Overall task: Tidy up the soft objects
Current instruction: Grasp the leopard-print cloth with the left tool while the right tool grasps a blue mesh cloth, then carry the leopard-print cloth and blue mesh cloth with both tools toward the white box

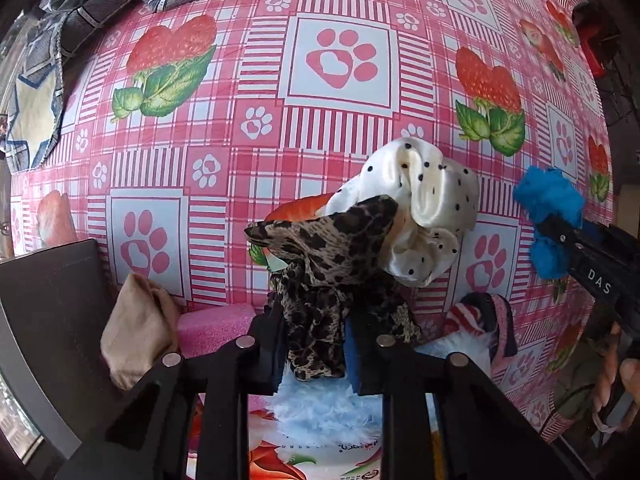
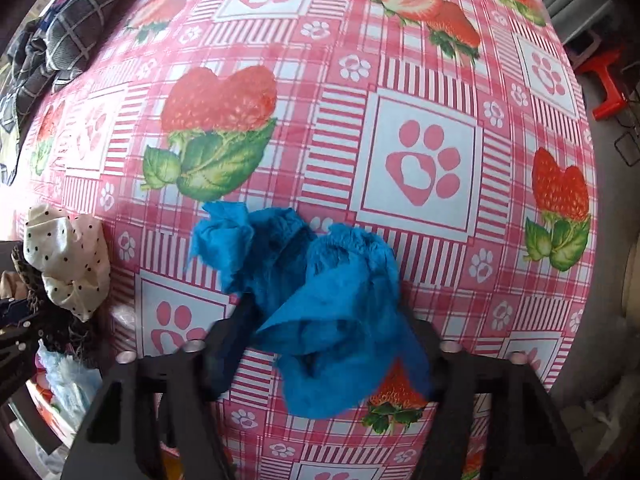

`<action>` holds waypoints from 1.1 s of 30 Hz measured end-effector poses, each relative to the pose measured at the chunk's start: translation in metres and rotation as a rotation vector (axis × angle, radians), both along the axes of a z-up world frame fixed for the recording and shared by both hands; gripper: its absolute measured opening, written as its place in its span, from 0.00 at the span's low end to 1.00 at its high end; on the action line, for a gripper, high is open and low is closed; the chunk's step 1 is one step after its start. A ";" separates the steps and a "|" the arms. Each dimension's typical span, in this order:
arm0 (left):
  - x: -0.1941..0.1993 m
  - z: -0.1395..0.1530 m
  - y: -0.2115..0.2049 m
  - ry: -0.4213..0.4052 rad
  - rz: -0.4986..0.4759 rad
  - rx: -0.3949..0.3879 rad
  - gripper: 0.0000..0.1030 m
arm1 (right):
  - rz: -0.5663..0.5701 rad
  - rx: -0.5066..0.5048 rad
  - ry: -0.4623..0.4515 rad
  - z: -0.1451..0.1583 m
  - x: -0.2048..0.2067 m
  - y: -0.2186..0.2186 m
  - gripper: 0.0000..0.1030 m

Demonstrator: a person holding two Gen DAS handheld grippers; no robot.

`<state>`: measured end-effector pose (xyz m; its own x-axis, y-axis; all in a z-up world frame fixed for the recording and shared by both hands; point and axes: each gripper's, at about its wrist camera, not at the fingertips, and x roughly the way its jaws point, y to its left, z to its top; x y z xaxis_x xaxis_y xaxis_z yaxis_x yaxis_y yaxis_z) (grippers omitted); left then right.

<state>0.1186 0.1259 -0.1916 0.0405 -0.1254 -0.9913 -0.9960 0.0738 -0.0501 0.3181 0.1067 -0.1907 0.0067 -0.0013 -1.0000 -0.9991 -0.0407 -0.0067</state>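
Pickup step: leopard-print cloth (image 1: pixel 320 280) clamped in left gripper (image 1: pixel 316 344), blue cloth (image 2: pixel 320 312) clamped in right gripper (image 2: pixel 324 344); next, sorting spot req'd, jaws kept tight.

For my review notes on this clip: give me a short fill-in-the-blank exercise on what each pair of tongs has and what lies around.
1. The left tongs are shut on a scarf with a ____ print.
2. The right tongs are shut on a cloth coloured ____.
3. The white cloth beside the scarf has black ____.
4. The tablecloth shows paw prints and ____.

Missing words: leopard; blue; dots; strawberries
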 end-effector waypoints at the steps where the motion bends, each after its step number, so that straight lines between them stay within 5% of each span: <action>1: -0.003 0.005 -0.001 -0.001 0.006 0.018 0.20 | 0.012 -0.001 0.003 0.009 -0.004 0.002 0.27; 9: -0.004 0.069 -0.017 0.038 -0.027 0.207 0.20 | -0.120 0.060 0.199 0.064 0.012 -0.012 0.26; 15: -0.010 0.101 -0.031 0.013 -0.028 0.307 0.20 | -0.193 0.078 0.237 0.097 0.041 -0.032 0.26; 33: -0.019 0.151 -0.124 0.008 -0.157 0.337 0.21 | -0.240 0.142 0.270 0.168 0.016 -0.127 0.26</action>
